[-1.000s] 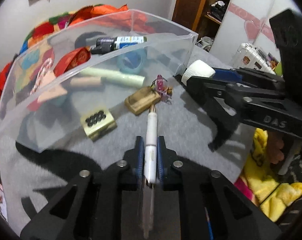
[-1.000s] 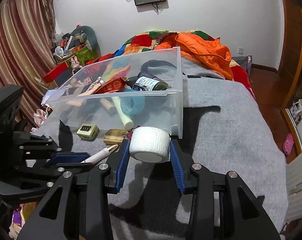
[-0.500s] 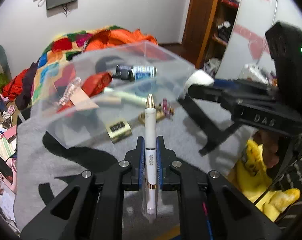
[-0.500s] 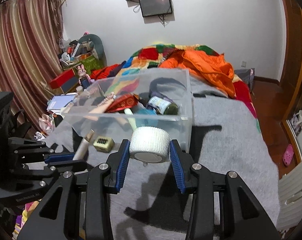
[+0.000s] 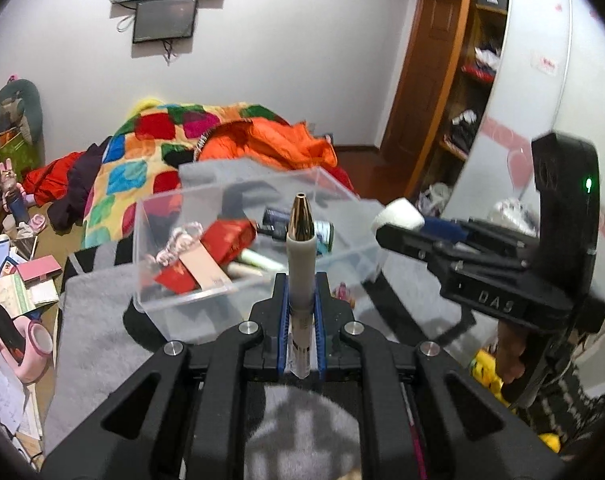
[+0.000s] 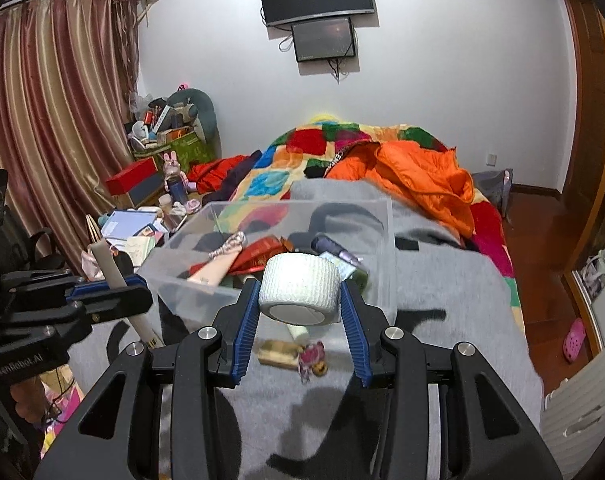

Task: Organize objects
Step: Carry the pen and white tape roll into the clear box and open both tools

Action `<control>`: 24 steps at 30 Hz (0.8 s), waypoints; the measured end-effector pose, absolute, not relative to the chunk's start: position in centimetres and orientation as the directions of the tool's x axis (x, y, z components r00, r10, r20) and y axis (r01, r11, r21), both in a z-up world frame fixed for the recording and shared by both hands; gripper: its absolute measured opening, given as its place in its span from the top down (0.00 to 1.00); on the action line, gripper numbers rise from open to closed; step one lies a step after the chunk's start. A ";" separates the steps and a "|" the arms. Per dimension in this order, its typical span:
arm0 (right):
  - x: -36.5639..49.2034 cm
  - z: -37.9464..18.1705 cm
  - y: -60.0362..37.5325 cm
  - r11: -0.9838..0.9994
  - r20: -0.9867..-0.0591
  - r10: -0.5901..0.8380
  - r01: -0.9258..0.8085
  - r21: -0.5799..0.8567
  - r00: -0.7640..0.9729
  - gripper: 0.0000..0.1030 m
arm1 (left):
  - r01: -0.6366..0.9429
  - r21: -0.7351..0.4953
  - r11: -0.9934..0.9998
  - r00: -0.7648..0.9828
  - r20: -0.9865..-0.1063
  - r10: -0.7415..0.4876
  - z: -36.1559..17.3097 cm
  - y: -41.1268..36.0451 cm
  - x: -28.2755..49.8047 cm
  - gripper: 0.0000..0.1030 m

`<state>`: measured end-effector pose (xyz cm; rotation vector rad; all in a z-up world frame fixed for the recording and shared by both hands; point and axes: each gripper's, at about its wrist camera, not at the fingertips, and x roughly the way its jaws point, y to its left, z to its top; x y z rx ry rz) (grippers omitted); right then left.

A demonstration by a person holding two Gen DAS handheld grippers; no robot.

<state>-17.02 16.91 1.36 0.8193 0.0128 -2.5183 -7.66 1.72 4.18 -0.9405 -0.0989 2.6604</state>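
My left gripper (image 5: 301,304) is shut on a white pen with a gold tip (image 5: 300,256), held upright above the grey blanket in front of the clear plastic bin (image 5: 190,304). My right gripper (image 6: 299,300) is shut on a white tape roll (image 6: 299,288), raised at the bin's near wall (image 6: 174,284). The bin holds a red packet (image 5: 222,240), a dark bottle (image 6: 334,249), a pale tube and other items. In the left wrist view the right gripper (image 5: 406,224) is at the right with the roll (image 5: 398,216). In the right wrist view the left gripper (image 6: 110,292) holds the pen (image 6: 110,268) at the left.
A small wooden block (image 6: 280,353) and a pink trinket (image 6: 312,356) lie on the grey blanket (image 6: 442,292) below my right gripper. A colourful quilt and orange jacket (image 6: 414,176) lie behind the bin. Clutter covers the floor at left (image 5: 18,288).
Both grippers have risen and tilted up with their objects still held. The bin now sits lower and farther in both views, and the wall screens have come into view.
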 end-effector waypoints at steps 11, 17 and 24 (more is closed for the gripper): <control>-18.5 2.8 16.3 -0.882 -0.525 -0.450 0.453 0.133 -0.722 0.64 | -0.237 -0.199 -0.951 -0.795 -0.523 0.307 7.6 0.7 -9.5 0.90; -20.0 2.4 16.1 -0.885 -0.534 -0.445 0.444 0.140 -0.719 0.64 | -0.226 -0.202 -0.953 -0.818 -0.493 0.298 8.5 0.8 -10.8 0.90; -21.7 0.5 15.8 -0.890 -0.575 -0.432 0.431 0.148 -0.695 0.64 | -0.157 -0.191 -0.969 -0.829 -0.508 0.234 7.0 0.4 -13.0 0.90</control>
